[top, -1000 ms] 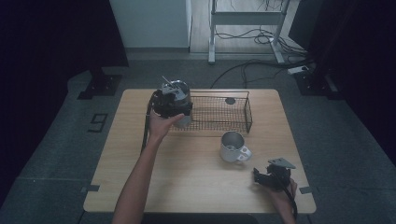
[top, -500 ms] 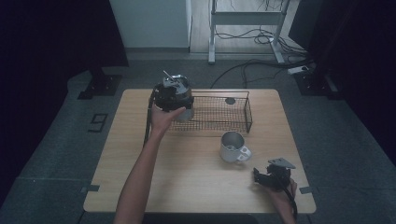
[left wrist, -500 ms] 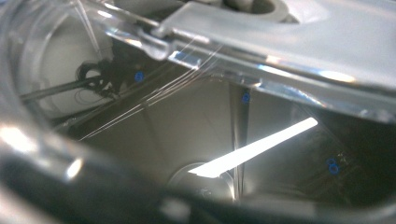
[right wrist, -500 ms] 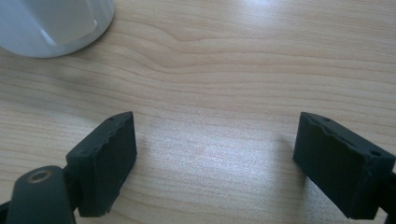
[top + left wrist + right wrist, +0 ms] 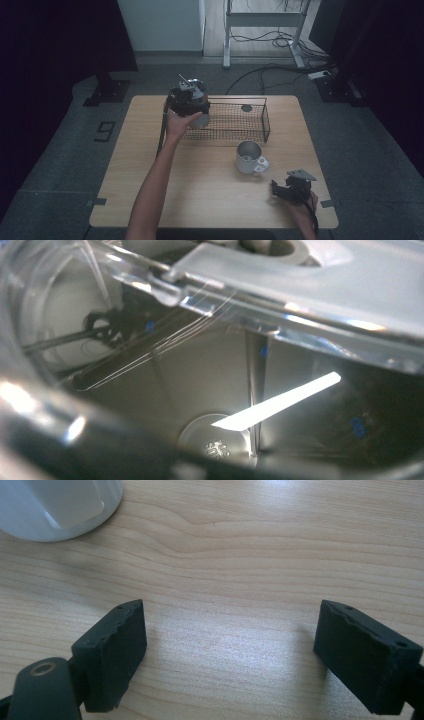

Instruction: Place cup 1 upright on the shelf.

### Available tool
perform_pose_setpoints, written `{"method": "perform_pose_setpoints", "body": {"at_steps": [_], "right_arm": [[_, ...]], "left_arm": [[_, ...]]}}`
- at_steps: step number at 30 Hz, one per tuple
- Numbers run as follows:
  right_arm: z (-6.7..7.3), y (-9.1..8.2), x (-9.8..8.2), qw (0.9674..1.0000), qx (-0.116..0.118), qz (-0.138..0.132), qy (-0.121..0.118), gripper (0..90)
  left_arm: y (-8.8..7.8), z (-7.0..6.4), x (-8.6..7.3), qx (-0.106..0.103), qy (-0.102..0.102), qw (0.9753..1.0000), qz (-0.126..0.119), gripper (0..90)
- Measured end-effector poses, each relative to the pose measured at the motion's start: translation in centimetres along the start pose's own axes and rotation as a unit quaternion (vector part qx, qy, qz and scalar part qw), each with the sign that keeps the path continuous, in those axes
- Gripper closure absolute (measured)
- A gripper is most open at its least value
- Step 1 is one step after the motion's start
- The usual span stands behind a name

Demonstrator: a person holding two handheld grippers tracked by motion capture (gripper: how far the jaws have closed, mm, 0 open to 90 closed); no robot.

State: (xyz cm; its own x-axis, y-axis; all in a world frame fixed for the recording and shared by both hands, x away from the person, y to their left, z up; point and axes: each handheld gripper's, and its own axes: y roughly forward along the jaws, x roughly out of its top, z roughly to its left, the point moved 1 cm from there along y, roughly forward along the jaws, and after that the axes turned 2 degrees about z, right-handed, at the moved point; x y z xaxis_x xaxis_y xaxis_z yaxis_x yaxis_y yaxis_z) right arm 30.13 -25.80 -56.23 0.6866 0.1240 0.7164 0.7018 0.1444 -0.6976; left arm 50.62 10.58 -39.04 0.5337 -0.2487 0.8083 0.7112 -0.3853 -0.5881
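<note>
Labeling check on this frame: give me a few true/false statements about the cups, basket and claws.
1. The left claw holds a metal cup at the wire basket's left end. True.
2. A second metal cup stands inside the basket. False: it stands on the table, in front of the basket.
3. The right claw has open jaws with nothing between them. True.
4. The right claw grips the standing cup's handle. False: it is apart from it.

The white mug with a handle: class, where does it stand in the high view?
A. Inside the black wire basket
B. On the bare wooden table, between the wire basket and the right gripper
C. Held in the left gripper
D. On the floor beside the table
B: the white mug stands upright on the wooden table, in front of the black wire basket and apart from the right gripper.
</note>
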Motion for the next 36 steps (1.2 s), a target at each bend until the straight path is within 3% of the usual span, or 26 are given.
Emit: {"method": "perform_pose_setpoints", "body": {"at_steps": [12, 18, 22, 29, 36], "right_arm": [[0.0, 0.0, 0.0, 1.0000, 0.000, 0.000, -0.001, 13.1], [0.0, 0.0, 0.0, 1.0000, 0.000, 0.000, -0.001, 13.1], [0.0, 0.0, 0.0, 1.0000, 0.000, 0.000, -0.001, 13.1], [0.0, 0.0, 0.0, 1.0000, 0.000, 0.000, -0.001, 13.1], [0.0, 0.0, 0.0, 1.0000, 0.000, 0.000, 0.000, 13.1]], "left_arm": [[1.6, 0.3, -0.2, -0.006, -0.008, 0.9999, 0.003, 4.1], [2.4, 0.5, -0.1, 0.012, -0.001, 0.9999, 0.007, 4.1], [2.7, 0.8, -0.1, 0.004, -0.010, 0.9999, 0.003, 4.1], [3.2, 0.8, 0.2, 0.009, -0.008, 0.9999, 0.002, 4.1], [5.0, 0.7, -0.2, 0.012, -0.007, 0.9998, 0.014, 4.1]]}}
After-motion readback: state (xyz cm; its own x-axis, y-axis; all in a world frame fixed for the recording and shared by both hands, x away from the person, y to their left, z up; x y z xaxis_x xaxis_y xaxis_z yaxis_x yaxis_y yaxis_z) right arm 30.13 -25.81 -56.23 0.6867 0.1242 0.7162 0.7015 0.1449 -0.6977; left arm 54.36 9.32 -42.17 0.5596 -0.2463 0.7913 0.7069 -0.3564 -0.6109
